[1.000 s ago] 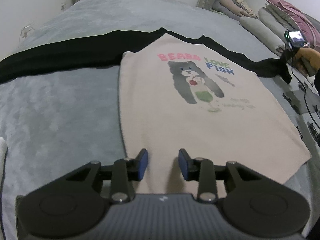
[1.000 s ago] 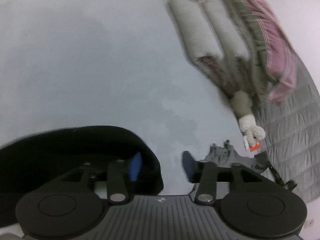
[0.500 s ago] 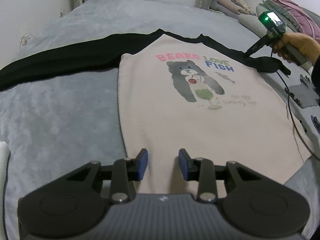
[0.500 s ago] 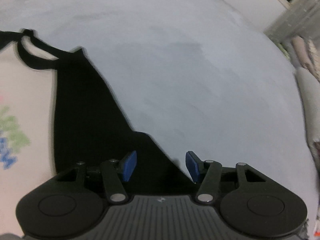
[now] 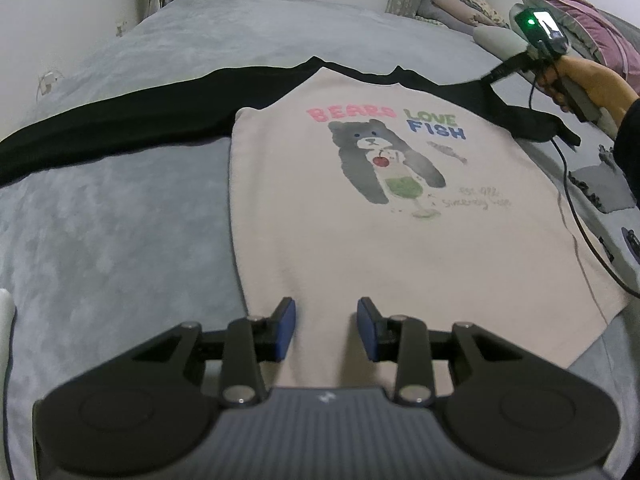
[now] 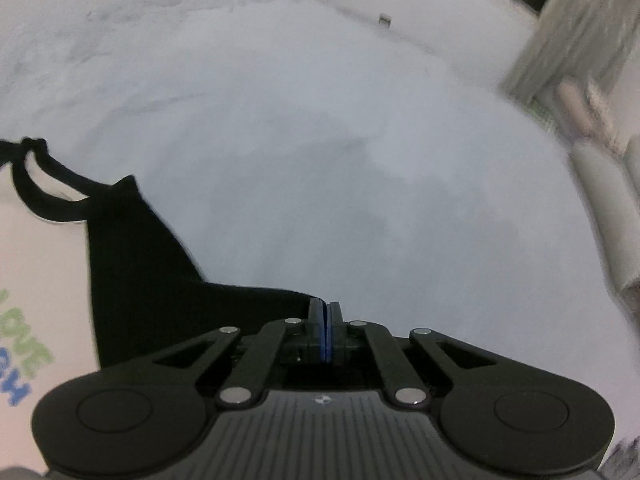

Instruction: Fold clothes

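A cream raglan shirt [image 5: 380,240] with a bear print and black sleeves lies flat, front up, on the grey bed [image 5: 100,240]. Its left sleeve [image 5: 120,124] stretches far out to the left. The right sleeve [image 5: 528,120] lies bunched and short. My left gripper [image 5: 326,328] hovers open over the hem, nothing between its blue pads. My right gripper [image 6: 325,320] is shut, with the black sleeve [image 6: 140,272] edge running up to its pads. The left wrist view shows the same gripper [image 5: 490,78] tip-down on the sleeve near the shoulder, held by a hand [image 5: 580,80].
Pillows and folded bedding [image 5: 580,20] are stacked along the bed's far right. A black cable [image 5: 576,216] trails over the shirt's right side. A small grey garment [image 5: 600,188] lies right of the shirt. Something white [image 5: 4,312] shows at the left edge.
The right gripper swung left from the pillows to the black sleeve and went from open to shut at its edge. The left gripper stayed open over the hem.
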Tool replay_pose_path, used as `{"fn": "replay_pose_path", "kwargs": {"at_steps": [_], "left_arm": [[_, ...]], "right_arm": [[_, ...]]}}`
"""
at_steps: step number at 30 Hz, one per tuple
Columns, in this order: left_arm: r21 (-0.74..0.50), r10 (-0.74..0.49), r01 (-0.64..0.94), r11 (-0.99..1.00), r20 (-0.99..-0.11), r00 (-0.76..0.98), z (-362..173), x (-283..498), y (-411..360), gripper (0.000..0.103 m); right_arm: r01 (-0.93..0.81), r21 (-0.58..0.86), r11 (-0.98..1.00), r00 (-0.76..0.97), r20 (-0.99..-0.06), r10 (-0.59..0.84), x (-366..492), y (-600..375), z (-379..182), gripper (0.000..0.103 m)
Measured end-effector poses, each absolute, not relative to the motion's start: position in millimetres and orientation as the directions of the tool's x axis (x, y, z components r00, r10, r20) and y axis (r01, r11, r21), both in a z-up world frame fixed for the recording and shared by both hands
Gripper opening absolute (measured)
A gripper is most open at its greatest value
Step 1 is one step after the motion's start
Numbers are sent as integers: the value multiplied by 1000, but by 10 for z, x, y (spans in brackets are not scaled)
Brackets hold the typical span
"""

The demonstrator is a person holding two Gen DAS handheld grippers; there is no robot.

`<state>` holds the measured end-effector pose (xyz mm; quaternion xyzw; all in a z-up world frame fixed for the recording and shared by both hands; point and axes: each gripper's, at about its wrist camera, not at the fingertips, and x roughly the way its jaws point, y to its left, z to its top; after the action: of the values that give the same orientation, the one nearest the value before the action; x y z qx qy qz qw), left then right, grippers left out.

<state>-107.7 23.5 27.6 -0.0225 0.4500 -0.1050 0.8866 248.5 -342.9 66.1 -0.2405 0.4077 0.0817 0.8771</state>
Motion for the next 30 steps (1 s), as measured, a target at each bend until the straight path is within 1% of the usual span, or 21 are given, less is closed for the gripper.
{"fn": "replay_pose_path", "kwargs": {"at_steps": [2,5,6,7,8,9,10,11,13,15,19,20,23,26,28,30], "left_arm": [[-131,-206,169,977,-793,574,275,-1081,229,31],[-131,-207,171,977,-792,574,274,-1084,231,31],[-132,-208,171,976,-792,574,275,-1086,232,31],[-134,-210,172,976,-793,573,276,-1088,234,31],[-137,-213,174,975,-792,572,281,-1093,234,31],[-141,-218,177,974,-791,572,287,-1099,230,31],[-143,-221,179,973,-790,572,293,-1107,224,32],[-143,-224,182,973,-789,572,298,-1116,218,32],[-145,-228,187,972,-788,572,309,-1135,208,32],[-150,-233,189,971,-786,573,323,-1152,210,32],[-159,-243,193,968,-781,575,348,-1181,210,32],[-160,-245,196,968,-781,574,349,-1185,203,32],[-161,-251,204,966,-781,572,351,-1197,184,32],[-158,-250,206,966,-783,570,342,-1196,176,32],[-158,-249,204,966,-785,568,333,-1188,181,32],[-156,-246,203,967,-786,566,323,-1177,177,32]], "right_arm": [[-347,-388,854,684,-727,-52,2512,-3306,605,1],[-360,-456,814,659,-742,-123,2530,-3159,323,3],[-364,-486,795,651,-743,-155,2526,-3124,220,7],[-346,-500,794,672,-722,-162,2492,-3119,201,11],[-293,-468,834,692,-705,-153,2447,-3193,268,22],[-234,-425,874,711,-689,-144,2400,-3280,347,37],[-176,-377,909,729,-671,-137,2353,-3367,427,41],[-117,-317,941,737,-663,-132,2300,-3496,504,42],[1,-187,982,749,-650,-124,2191,-3767,656,43],[119,-74,990,733,-666,-138,2112,-4118,698,43],[398,150,905,682,-708,-183,1957,-4999,583,43],[459,179,870,665,-718,-203,1922,-5194,534,43],[558,213,802,628,-740,-240,1801,-5571,398,43],[592,253,765,625,-744,-237,1802,-5803,287,42],[600,307,738,653,-722,-230,1789,-5761,193,42],[589,291,754,652,-723,-230,1823,-5757,183,42]]}}
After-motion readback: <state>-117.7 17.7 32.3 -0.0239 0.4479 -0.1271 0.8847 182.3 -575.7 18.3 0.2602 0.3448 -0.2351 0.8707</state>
